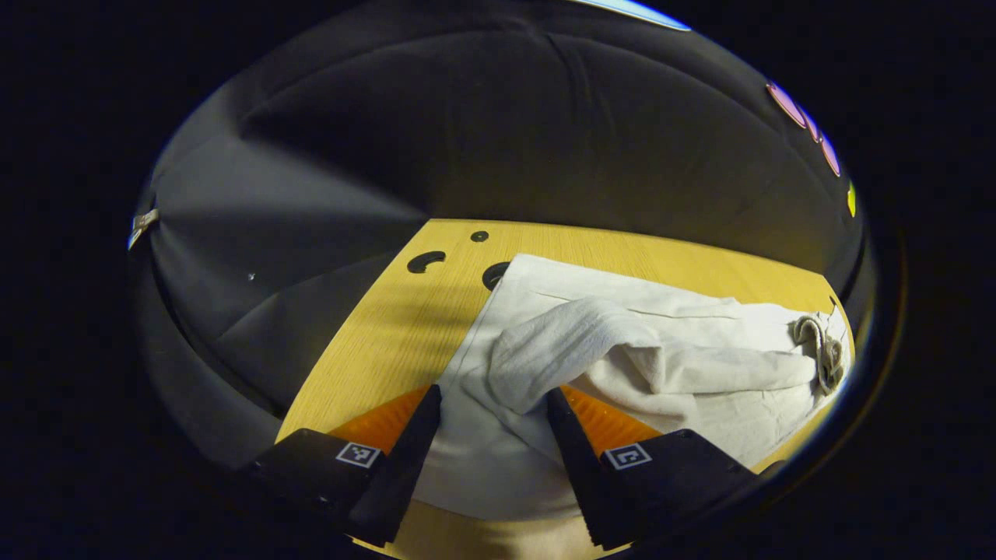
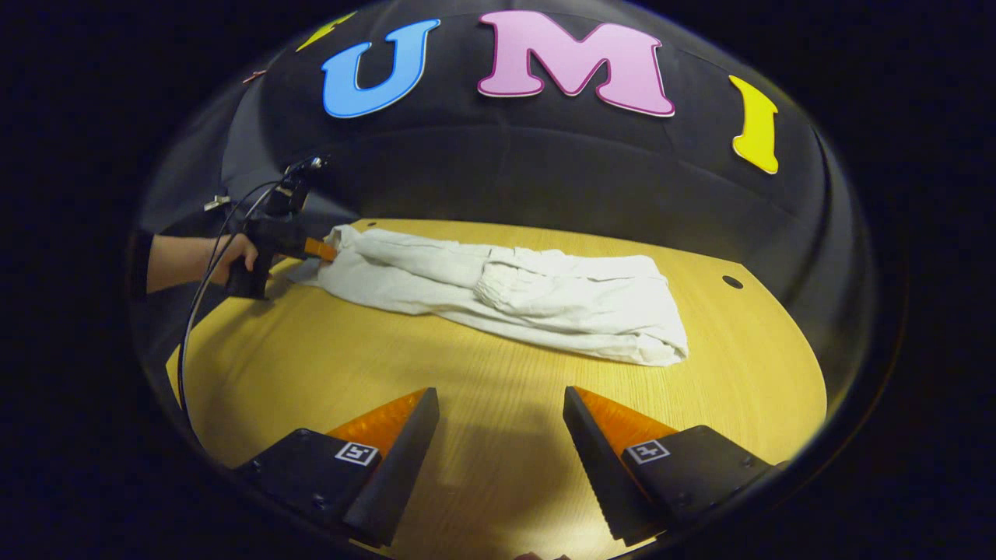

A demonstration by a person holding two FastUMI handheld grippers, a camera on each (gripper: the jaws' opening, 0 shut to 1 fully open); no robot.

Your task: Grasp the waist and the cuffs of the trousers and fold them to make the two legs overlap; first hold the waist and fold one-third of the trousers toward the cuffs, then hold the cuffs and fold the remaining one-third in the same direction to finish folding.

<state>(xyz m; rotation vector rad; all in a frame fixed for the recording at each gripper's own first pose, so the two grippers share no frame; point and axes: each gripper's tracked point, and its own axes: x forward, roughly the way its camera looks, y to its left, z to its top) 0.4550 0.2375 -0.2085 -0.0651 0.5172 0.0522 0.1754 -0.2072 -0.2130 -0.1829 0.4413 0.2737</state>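
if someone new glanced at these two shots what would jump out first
The rumpled white cloth trousers stretched across the far half of the yellow wooden table. The left gripper sits at one end, jaws open around the fabric. The right gripper hovers open over bare wood.

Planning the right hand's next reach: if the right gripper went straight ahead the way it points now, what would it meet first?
Bare wooden table lies directly ahead of the open right gripper; beyond that it would probably reach the near edge of the white trousers, around their middle. How high it hovers is unclear, so it might pass over them.
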